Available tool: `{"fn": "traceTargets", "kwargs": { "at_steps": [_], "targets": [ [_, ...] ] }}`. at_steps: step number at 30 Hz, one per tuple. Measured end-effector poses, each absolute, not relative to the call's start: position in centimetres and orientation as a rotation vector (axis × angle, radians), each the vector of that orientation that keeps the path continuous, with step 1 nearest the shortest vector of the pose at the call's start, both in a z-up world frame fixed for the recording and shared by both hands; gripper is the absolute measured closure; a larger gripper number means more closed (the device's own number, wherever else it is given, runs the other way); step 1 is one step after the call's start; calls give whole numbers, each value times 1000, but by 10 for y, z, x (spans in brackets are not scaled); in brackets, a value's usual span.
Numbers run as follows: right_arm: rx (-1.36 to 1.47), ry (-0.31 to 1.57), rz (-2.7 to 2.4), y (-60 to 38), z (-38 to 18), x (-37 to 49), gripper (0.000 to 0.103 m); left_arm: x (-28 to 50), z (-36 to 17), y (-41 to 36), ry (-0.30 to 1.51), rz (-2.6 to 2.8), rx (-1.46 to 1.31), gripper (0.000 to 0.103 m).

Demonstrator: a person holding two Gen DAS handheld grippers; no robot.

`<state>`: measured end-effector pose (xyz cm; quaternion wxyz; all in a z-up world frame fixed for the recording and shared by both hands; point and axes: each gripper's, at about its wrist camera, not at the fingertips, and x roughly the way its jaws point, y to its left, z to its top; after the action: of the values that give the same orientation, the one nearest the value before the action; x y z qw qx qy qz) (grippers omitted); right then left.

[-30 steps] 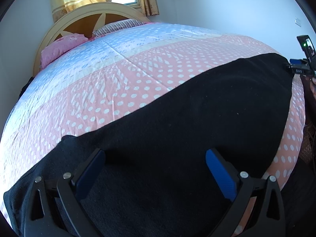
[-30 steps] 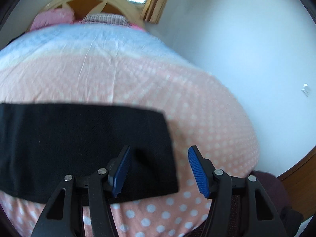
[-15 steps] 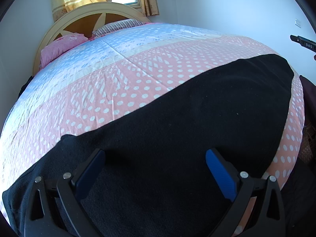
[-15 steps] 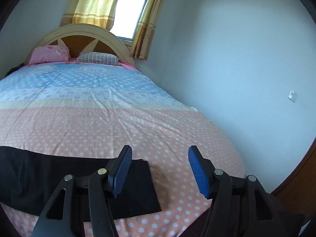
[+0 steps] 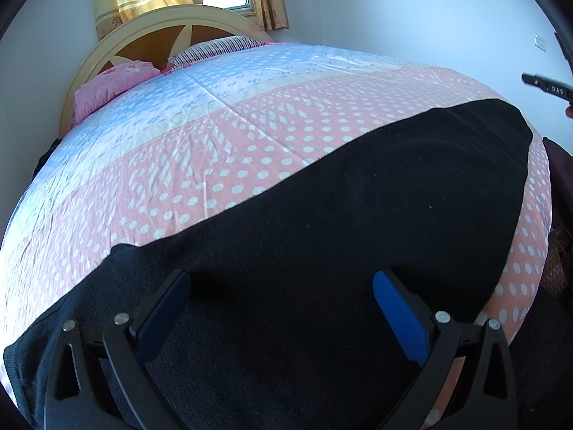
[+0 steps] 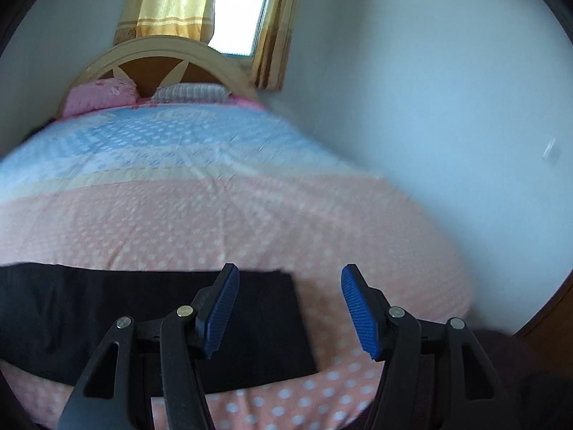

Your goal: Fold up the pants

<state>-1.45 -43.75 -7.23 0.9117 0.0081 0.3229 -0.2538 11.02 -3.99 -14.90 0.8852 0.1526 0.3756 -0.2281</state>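
Left wrist view: my left gripper (image 5: pixel 279 297), blue pads spread wide and holding nothing, hangs low over the black knit pants (image 5: pixel 358 215), which lie flat as one long band across the foot of the bed; I judge this a pause before taking an end to fold it over. The pink quilted bedspread with white dots (image 5: pixel 232 150) gives a broad, soft folding surface.

Right wrist view (blurred): my right gripper (image 6: pixel 288 306), jaws likewise apart and empty, hovers above the pants' squared end, probably to line up a grasp there. Beyond lie a pink pillow (image 6: pixel 100 95), a cream arched headboard (image 6: pixel 172 53), yellow curtains (image 6: pixel 172 0) and a plain white wall (image 6: pixel 429 89).
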Motion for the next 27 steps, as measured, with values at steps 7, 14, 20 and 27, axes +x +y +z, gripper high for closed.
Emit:
{"fn": "traceTargets", "kwargs": {
  "at_steps": [7, 14, 20, 27],
  "targets": [
    [520, 843, -352, -512, -132, -20, 57, 110, -148, -41, 776, -475, 315, 0],
    [619, 886, -358, -526, -146, -29, 57, 110, -147, -42, 772, -475, 313, 0],
    [593, 924, -345, -522, -151, -34, 59, 110, -147, -43, 772, -474, 315, 0],
    [626, 845, -273, -528, -153, -35, 88, 110, -145, -40, 777, -477, 302, 0]
  ]
}}
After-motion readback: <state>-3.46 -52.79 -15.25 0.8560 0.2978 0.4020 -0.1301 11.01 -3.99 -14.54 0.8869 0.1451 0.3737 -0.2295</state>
